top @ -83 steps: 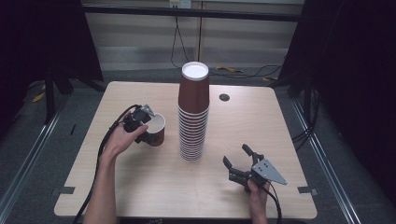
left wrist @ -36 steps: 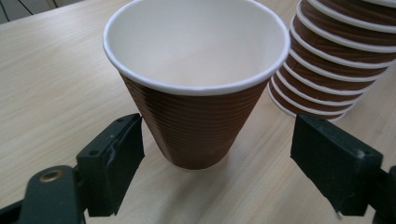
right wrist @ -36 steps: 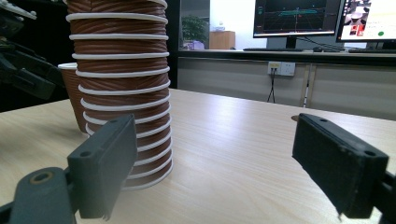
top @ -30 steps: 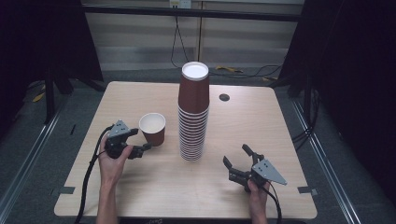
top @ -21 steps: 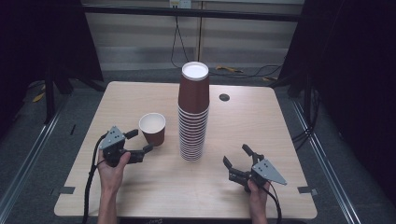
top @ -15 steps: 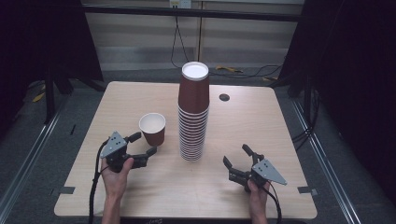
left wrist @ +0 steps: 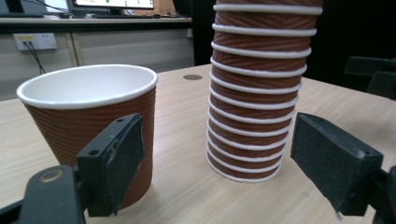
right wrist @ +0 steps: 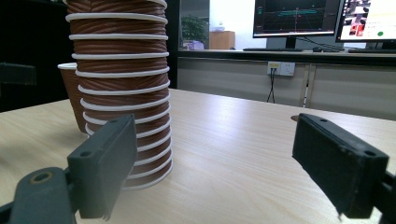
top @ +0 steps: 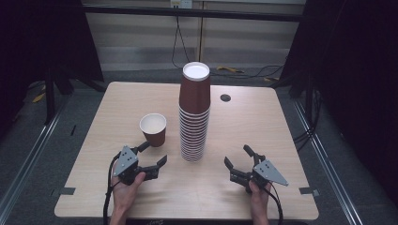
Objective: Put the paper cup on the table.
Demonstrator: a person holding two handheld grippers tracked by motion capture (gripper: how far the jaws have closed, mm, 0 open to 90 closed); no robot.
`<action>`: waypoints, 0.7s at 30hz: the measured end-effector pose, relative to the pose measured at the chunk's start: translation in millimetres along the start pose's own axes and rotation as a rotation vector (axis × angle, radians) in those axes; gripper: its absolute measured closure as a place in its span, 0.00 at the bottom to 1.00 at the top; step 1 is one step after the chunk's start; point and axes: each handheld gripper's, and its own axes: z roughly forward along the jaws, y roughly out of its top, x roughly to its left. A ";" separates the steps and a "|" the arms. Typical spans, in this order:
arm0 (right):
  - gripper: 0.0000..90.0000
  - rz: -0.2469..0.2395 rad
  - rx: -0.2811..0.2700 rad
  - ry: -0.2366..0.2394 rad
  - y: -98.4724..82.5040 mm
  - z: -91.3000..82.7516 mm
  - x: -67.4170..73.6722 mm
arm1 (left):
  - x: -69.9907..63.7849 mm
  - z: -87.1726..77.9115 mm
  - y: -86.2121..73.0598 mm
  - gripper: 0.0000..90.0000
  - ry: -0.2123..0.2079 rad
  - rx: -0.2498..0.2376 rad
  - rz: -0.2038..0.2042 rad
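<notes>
- The left gripper [top: 156, 153] has its jaws spread wide with nothing between them; they hang low over the tabletop [top: 263, 126], pointing away from the person and a little to the right
- In the left gripper view, its left jaw stands in front of the lower wall of the cup [left wrist: 88, 116], and whether they touch I cannot tell; its right jaw is clear of the stack [left wrist: 257, 93]
- The cup is upright and mouth up on the tabletop, just beyond the left gripper and just left of the stack, with a gap between the two
- The right gripper [top: 235, 154] also has its jaws wide apart and holds nothing; it sits near the front edge, to the right of the stack, pointing toward the far left
- In the right gripper view the stack rises behind its left jaw, apart from it, with the cup partly hidden behind the stack
- The stack is a tall column of brown ribbed cups, mouths down, at the middle of the tabletop
- A hand grips each gripper from the near edge
- A small dark grommet [top: 225, 98] lies beyond the stack, to its right
</notes>
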 end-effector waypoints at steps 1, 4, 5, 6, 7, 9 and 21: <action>0.15 0.000 0.000 0.000 0.0 0.0 0.0 | -1.8 0.2 -3.4 0.19 0.011 -0.002 -0.007; 0.15 0.000 0.000 0.000 0.0 0.0 0.0 | -3.2 2.8 -10.0 0.20 -0.003 -0.005 -0.024; 0.15 0.000 0.000 0.000 0.0 0.0 0.0 | -5.0 3.8 -11.8 0.20 -0.003 0.009 -0.031; 0.15 0.000 0.000 0.000 0.0 0.0 0.0 | -6.3 4.5 -13.1 0.20 -0.007 0.015 -0.023; 0.15 0.000 0.000 0.000 0.0 0.0 0.0 | -8.3 4.5 -14.5 0.20 -0.009 0.004 -0.029; 0.15 0.000 0.000 0.000 0.0 0.0 0.0 | -11.1 2.3 -17.3 0.20 -0.007 -0.020 -0.020; 0.15 -0.001 0.000 -0.003 -0.1 -0.1 0.1 | -17.6 -4.2 -22.1 0.18 0.031 -0.123 0.011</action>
